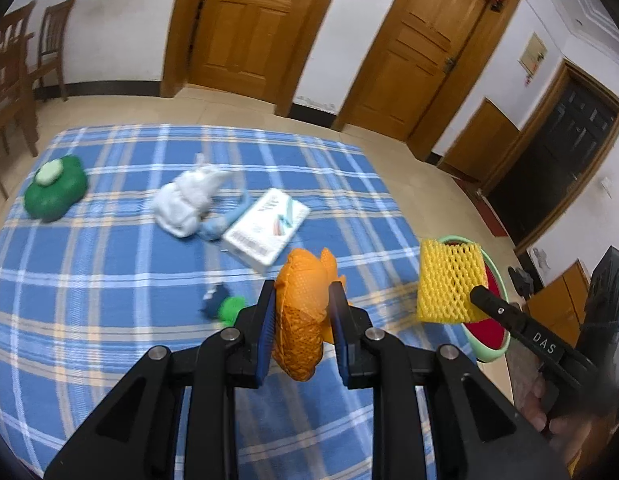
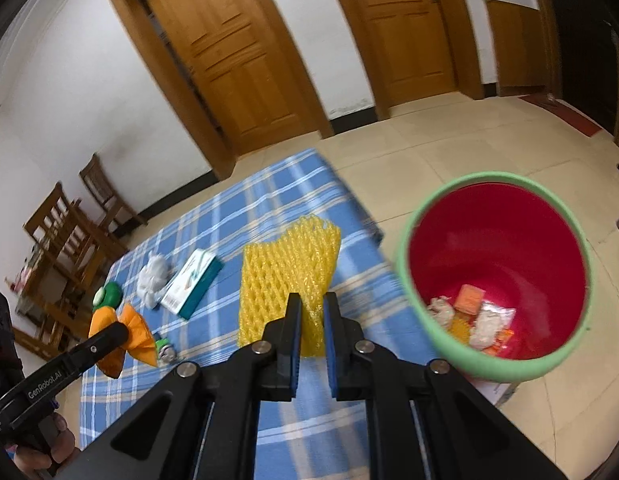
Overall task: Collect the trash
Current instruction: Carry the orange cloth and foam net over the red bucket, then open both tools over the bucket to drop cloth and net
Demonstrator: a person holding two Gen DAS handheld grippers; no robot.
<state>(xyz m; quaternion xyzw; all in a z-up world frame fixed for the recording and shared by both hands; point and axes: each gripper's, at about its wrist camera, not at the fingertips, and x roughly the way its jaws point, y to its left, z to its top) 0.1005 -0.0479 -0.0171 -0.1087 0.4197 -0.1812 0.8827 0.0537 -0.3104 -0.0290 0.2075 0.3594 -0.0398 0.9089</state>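
Clamping the orange foam net (image 1: 305, 312) hides its middle behind your left gripper (image 1: 302, 300), your right gripper (image 2: 311, 312) pinches the yellow foam net (image 2: 287, 268) beside the red bin (image 2: 495, 276), and the small green scrap (image 1: 223, 306) beyond is too blurred to identify.

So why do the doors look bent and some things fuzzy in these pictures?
Left wrist view: fisheye bows the doors, dark corners, white cloth smeared. Right wrist view: same bowing, bin rim soft; yellow foam net sharper.
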